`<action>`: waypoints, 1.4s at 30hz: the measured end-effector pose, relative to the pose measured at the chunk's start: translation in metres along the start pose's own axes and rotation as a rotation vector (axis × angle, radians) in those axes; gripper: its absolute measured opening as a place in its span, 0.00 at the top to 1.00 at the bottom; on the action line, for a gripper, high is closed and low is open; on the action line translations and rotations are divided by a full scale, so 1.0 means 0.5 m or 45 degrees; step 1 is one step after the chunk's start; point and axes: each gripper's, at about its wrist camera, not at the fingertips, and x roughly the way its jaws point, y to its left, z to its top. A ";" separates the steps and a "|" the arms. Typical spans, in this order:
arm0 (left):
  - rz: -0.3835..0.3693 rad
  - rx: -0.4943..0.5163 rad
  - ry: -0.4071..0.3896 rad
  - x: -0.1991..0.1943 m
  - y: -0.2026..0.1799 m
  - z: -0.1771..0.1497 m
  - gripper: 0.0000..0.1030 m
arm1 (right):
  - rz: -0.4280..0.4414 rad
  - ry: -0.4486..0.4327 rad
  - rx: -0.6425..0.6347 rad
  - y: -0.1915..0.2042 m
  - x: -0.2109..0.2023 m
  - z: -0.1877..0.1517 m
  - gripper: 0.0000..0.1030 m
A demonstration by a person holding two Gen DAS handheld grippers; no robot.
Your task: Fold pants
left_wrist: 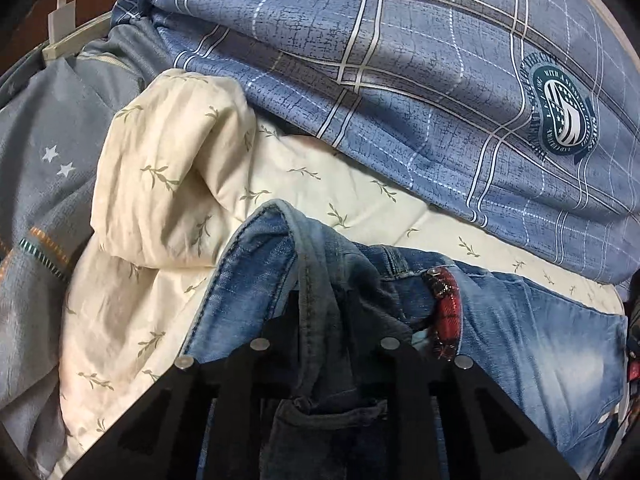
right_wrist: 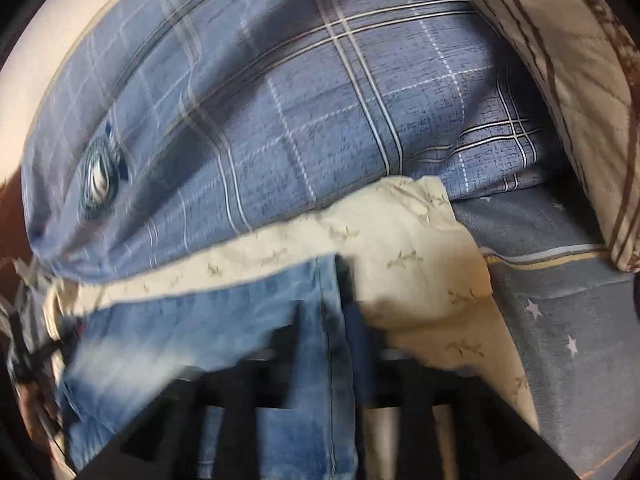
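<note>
The pants are faded blue jeans [left_wrist: 532,332] with a red plaid lining [left_wrist: 446,312] at the waist, lying on a cream leaf-print quilt [left_wrist: 168,184]. My left gripper [left_wrist: 322,308] is shut on a bunched fold of the jeans by a seam, lifted between its black fingers. In the blurred right wrist view the jeans [right_wrist: 192,320] stretch left, and my right gripper [right_wrist: 324,320] is shut on their seamed edge over the cream quilt [right_wrist: 404,252].
A blue plaid duvet [left_wrist: 400,72] with a round badge [left_wrist: 562,116] is piled behind the jeans; it also shows in the right wrist view [right_wrist: 280,100]. A grey star-print sheet [left_wrist: 44,160] lies left. A striped pillow [right_wrist: 568,80] sits at the right. A white charger [left_wrist: 60,20] is far left.
</note>
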 end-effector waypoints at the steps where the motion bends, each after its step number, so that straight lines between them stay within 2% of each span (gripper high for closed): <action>1: 0.004 0.010 0.000 0.002 -0.002 0.000 0.77 | 0.026 0.001 0.004 0.005 0.005 0.006 0.17; 2: 0.004 0.015 -0.001 0.000 -0.003 -0.004 0.77 | 0.054 0.019 -0.009 0.015 0.012 0.006 0.17; 3: 0.004 0.018 -0.002 0.005 -0.005 -0.004 0.77 | 0.035 0.048 -0.039 0.027 0.020 0.003 0.22; 4: 0.005 0.018 -0.003 0.004 -0.006 -0.006 0.77 | 0.007 0.064 -0.061 0.033 0.024 -0.002 0.34; 5: 0.004 0.017 0.000 0.006 -0.004 -0.007 0.77 | -0.029 0.098 -0.094 0.043 0.033 -0.009 0.42; 7: 0.006 0.018 -0.001 0.005 0.002 -0.009 0.77 | -0.062 0.143 -0.079 0.039 0.042 -0.021 0.76; 8: 0.010 0.022 0.005 0.005 0.003 -0.009 0.77 | -0.073 0.178 -0.076 0.037 0.051 -0.025 0.84; 9: 0.016 0.027 0.012 0.007 0.002 -0.007 0.77 | -0.079 0.199 -0.094 0.039 0.056 -0.028 0.85; 10: 0.020 0.031 0.016 0.007 0.000 -0.005 0.77 | -0.104 0.207 -0.142 0.048 0.059 -0.031 0.93; 12: 0.028 0.045 -0.017 -0.006 -0.007 -0.002 0.78 | -0.197 0.163 -0.279 0.084 0.040 -0.035 0.94; 16: 0.059 0.114 -0.143 -0.044 -0.030 -0.005 0.79 | -0.333 0.031 -0.374 0.105 -0.009 -0.016 0.94; 17: 0.052 0.112 -0.116 -0.035 -0.029 -0.004 0.79 | -0.331 0.041 -0.353 0.096 -0.005 -0.012 0.94; 18: 0.052 0.098 -0.061 -0.015 -0.026 -0.005 0.79 | -0.247 0.114 -0.281 0.072 0.019 -0.014 0.93; 20: 0.055 0.068 -0.019 0.008 -0.014 -0.009 0.78 | -0.194 0.196 -0.248 0.059 0.048 -0.032 0.88; 21: 0.033 0.050 -0.001 0.014 -0.004 -0.010 0.71 | -0.156 0.184 -0.217 0.046 0.051 -0.042 0.83; 22: 0.021 0.038 0.006 0.015 0.002 -0.010 0.64 | -0.114 0.159 -0.176 0.035 0.045 -0.041 0.71; 23: 0.010 0.018 0.004 0.012 0.012 -0.008 0.50 | -0.052 0.149 -0.126 0.025 0.039 -0.038 0.63; 24: 0.003 -0.003 -0.009 0.006 0.022 -0.004 0.44 | 0.050 0.127 -0.029 0.011 0.029 -0.030 0.36; 25: -0.024 -0.041 -0.030 -0.001 0.036 0.002 0.42 | 0.048 0.105 -0.010 0.010 0.023 -0.026 0.18; 28: -0.164 -0.156 0.034 0.012 0.068 0.020 0.42 | 0.064 0.004 -0.006 0.017 0.002 0.002 0.18; 30: -0.209 -0.191 0.082 0.028 0.076 0.026 0.42 | 0.104 0.029 0.021 0.024 0.016 0.012 0.18; 32: -0.227 -0.212 0.104 0.042 0.080 0.026 0.43 | 0.093 0.073 0.024 0.028 0.042 0.012 0.18; 34: -0.251 -0.222 0.108 0.048 0.077 0.026 0.52 | 0.096 0.096 0.032 0.027 0.061 0.011 0.22; 35: -0.263 -0.223 0.110 0.050 0.076 0.031 0.58 | 0.088 0.085 0.035 0.025 0.065 0.008 0.25; 37: -0.279 -0.220 0.104 0.050 0.068 0.039 0.68 | 0.086 0.080 0.044 0.022 0.072 0.001 0.43; 38: -0.294 -0.218 0.100 0.051 0.063 0.047 0.76 | 0.074 0.084 0.040 0.021 0.077 0.000 0.47; 39: -0.302 -0.229 0.091 0.050 0.061 0.053 0.77 | 0.060 0.086 0.034 0.019 0.080 -0.002 0.52; 42: -0.305 -0.260 0.115 0.066 0.055 0.063 0.84 | 0.049 0.106 0.035 0.010 0.082 -0.003 0.59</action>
